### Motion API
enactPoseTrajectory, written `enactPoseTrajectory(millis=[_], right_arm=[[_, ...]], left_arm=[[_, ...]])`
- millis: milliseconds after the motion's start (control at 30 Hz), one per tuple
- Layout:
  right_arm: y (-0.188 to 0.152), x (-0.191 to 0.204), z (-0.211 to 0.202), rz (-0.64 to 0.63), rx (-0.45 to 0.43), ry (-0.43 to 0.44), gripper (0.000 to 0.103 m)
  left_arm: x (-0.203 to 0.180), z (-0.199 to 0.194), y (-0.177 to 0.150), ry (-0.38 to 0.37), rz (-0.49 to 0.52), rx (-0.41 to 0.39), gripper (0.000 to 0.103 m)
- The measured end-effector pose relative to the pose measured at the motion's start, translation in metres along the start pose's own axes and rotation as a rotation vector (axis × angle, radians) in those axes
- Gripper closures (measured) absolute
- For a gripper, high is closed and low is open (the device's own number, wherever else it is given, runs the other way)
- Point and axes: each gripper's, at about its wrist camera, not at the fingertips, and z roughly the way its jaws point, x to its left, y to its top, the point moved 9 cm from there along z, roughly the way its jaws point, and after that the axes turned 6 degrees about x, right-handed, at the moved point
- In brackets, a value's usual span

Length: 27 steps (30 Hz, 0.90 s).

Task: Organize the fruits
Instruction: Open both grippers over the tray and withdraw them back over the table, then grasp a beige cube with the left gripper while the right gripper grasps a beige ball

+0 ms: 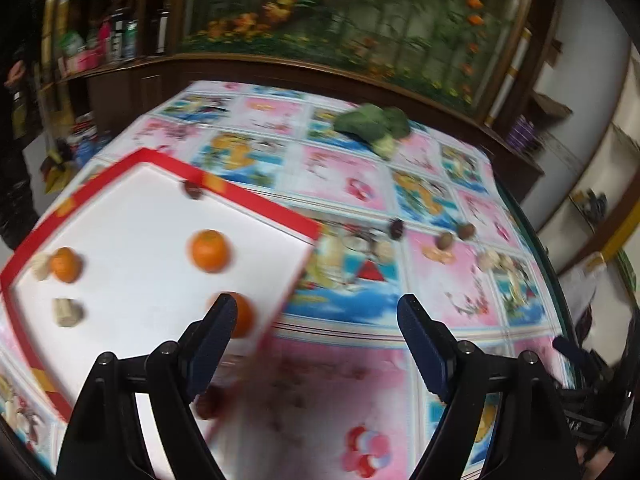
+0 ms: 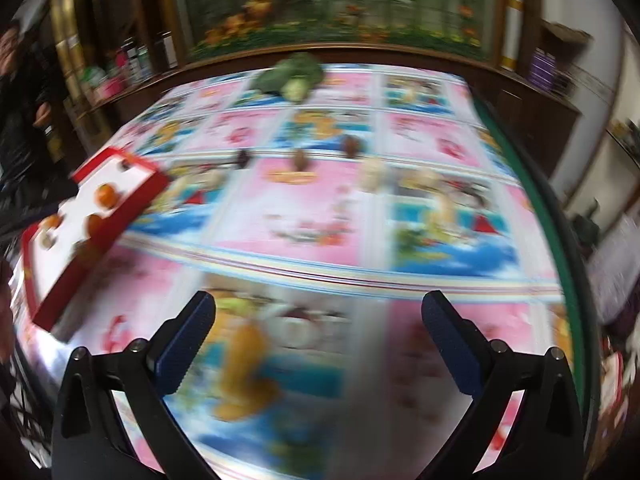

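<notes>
Overhead, left gripper (image 1: 316, 312) jaws apart, oranges (image 1: 209, 251) in tray (image 1: 256, 204)

I found nothing I could read in either wrist view — motion blur smeared both. The tablecloth (image 1: 340, 184) carried cartoon panels in pink and blue, but any lettering on them was lost. The bottles (image 1: 120, 38) on the shelf at the far left showed patches of colour where labels would be, none legible. The red-rimmed tray (image 1: 256, 204) bore small yellow marks along its edge — too blurred for me to tell whether they were writing.
</notes>
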Motion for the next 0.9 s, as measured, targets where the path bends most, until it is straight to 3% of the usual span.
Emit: enactPoseTrajectory(millis=[200, 467, 500, 567, 600, 900], right_arm=[[0.009, -0.048, 0.003, 0.054, -0.011, -0.054, 0.0], [0.039, -0.08, 0.027, 0.077, -0.023, -0.089, 0.002], [0.043, -0.083, 0.031, 0.079, -0.019, -0.092, 0.003], [0.052, -0.087, 0.043, 0.087, -0.004, -0.093, 0.018], [0.055, -0.089, 0.048, 0.092, 0.006, -0.095, 0.02], [0.085, -0.099, 0.088, 0.113, 0.038, -0.116, 0.031]], left_arm=[[-0.046, 0.032, -0.002, -0.028, 0.071, 0.037, 0.021], [-0.058, 0.053, -0.002, -0.017, 0.103, 0.049, 0.021], [-0.057, 0.056, -0.002, -0.022, 0.098, 0.056, 0.021], [-0.055, 0.06, -0.003, -0.017, 0.095, 0.06, 0.021], [-0.054, 0.061, -0.003, -0.011, 0.096, 0.061, 0.021], [-0.054, 0.075, 0.004, -0.008, 0.096, 0.074, 0.021]])
